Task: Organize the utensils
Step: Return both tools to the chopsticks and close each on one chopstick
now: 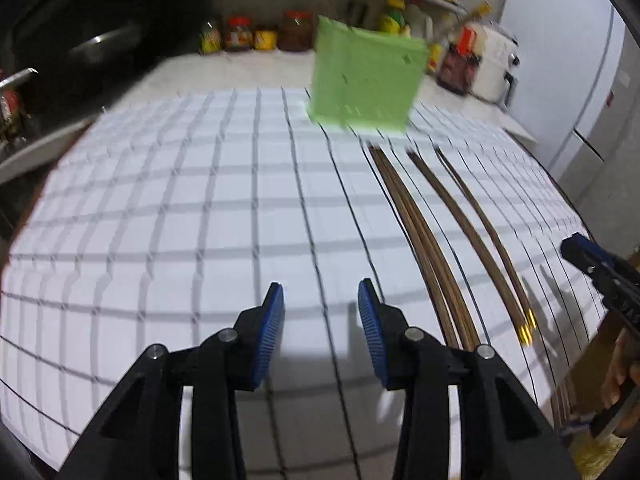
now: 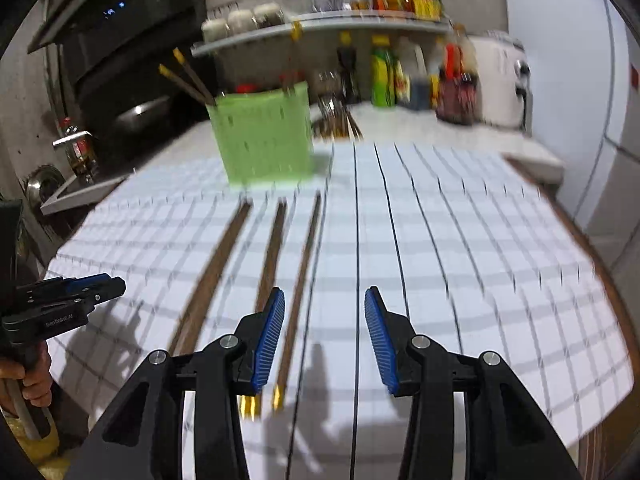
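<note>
Several brown chopsticks with gold ends (image 1: pixel 432 240) lie in rows on the checked cloth (image 1: pixel 200 220), right of my left gripper (image 1: pixel 320 320), which is open and empty above the cloth. A green perforated holder (image 1: pixel 366 80) stands upright at the cloth's far edge. In the right wrist view the chopsticks (image 2: pixel 276 256) lie just left of my right gripper (image 2: pixel 324 336), also open and empty. The green holder (image 2: pixel 262 136) there holds a few chopsticks leaning left. Each gripper shows in the other's view: the right one (image 1: pixel 592 264) and the left one (image 2: pixel 80 292).
Jars and sauce bottles (image 1: pixel 256 36) line the back counter and a shelf (image 2: pixel 360 24). A white appliance (image 1: pixel 496 64) stands at the back right. A sink with a tap (image 2: pixel 72 140) is at the left. The table's wooden edge (image 2: pixel 616 304) runs along the right.
</note>
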